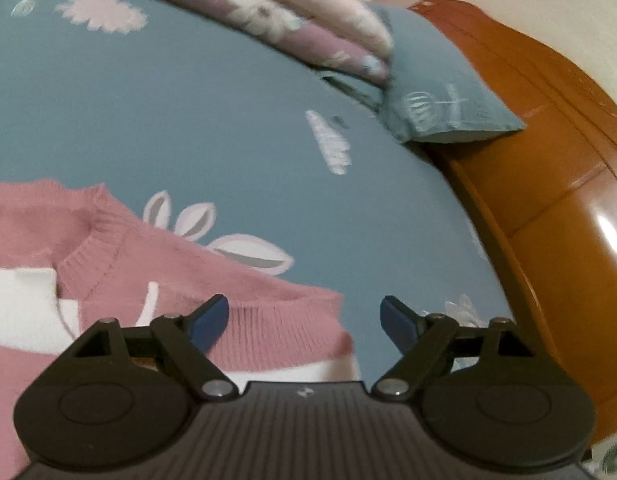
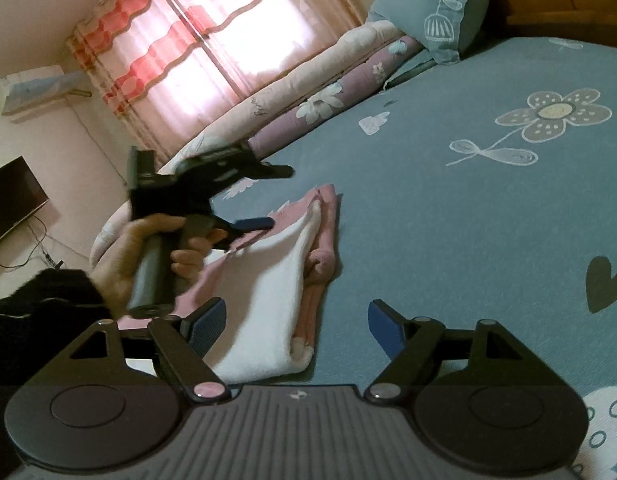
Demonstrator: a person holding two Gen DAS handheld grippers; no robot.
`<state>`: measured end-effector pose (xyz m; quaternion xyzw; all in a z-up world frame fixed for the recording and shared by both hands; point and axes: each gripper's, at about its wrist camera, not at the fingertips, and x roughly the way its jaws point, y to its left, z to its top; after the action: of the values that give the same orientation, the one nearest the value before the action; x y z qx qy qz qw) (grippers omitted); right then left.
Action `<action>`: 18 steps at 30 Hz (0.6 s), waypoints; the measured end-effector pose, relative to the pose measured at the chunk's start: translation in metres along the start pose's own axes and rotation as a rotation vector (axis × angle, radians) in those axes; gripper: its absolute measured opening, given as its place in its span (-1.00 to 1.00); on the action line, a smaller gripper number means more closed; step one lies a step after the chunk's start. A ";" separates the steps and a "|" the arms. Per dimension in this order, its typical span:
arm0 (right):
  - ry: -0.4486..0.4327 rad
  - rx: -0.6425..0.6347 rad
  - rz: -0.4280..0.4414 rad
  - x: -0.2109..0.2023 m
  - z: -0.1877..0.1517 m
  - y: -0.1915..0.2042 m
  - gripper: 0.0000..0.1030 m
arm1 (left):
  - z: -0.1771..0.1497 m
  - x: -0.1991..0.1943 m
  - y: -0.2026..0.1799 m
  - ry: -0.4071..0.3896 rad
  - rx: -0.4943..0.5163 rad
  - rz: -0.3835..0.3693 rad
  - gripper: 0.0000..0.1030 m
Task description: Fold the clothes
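On the blue bedsheet (image 2: pixel 448 208), wide bare room is seen right of the folded pink sweater (image 2: pixel 320 240); the left gripper (image 1: pixel 304 322) and right gripper (image 2: pixel 296 326) are spread wide, holding nothing.

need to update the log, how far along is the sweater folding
Mostly done: the pink and white sweater lies in a folded bundle on the bed sheet. In hand: nothing, the left gripper and right gripper are both open above it. Left: perhaps a final tidy; no other loose clothes show.
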<state>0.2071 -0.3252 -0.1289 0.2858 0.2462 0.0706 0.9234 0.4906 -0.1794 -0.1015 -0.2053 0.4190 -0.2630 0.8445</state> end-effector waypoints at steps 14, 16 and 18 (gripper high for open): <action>0.007 -0.003 -0.003 0.000 -0.002 0.001 0.59 | -0.015 0.012 -0.011 -0.011 0.047 -0.049 0.61; 0.007 -0.006 -0.004 0.000 -0.001 0.001 0.59 | -0.018 0.029 -0.008 0.005 0.039 -0.023 0.61; 0.005 -0.014 -0.003 0.000 -0.001 0.003 0.59 | -0.018 0.033 -0.010 -0.010 0.047 -0.009 0.61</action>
<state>0.2065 -0.3219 -0.1283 0.2786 0.2483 0.0716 0.9250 0.4901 -0.2100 -0.1252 -0.1884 0.4075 -0.2756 0.8500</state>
